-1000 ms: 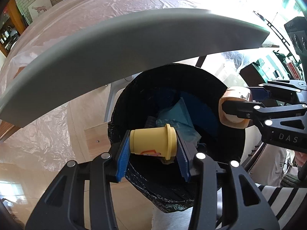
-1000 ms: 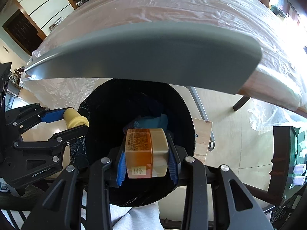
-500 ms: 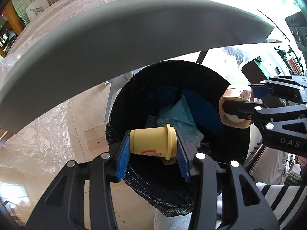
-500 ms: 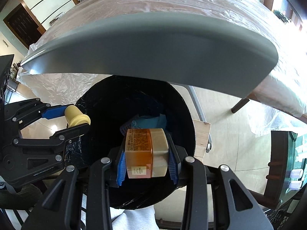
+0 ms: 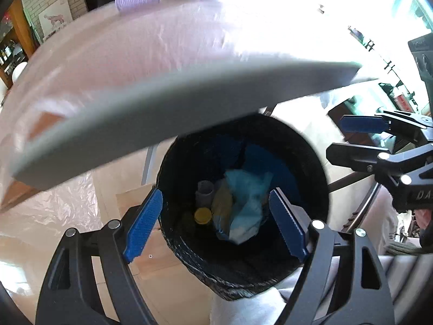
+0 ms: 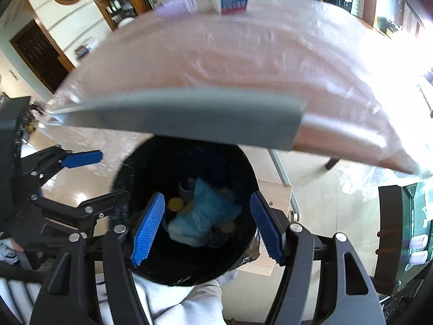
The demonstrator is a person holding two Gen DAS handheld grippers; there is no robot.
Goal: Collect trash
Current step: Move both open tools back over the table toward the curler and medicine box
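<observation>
Trash (image 5: 238,205) lies in the bin (image 5: 311,146): light, crumply; pinch its folds. Both tools (image 5: 216,224) (image 6: 207,226) just opened, spread, empty.

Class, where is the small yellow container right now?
In both wrist views the yellow container lies at the bottom of the black bin, left of the crumpled blue bag, below a grey tube.

the black-lined bin (image 5: 243,265) stands open below the bench edge; inside lie a yellow cup (image 5: 203,215), crumpled blue plastic (image 5: 245,205) and an amber container (image 6: 227,227).
</observation>
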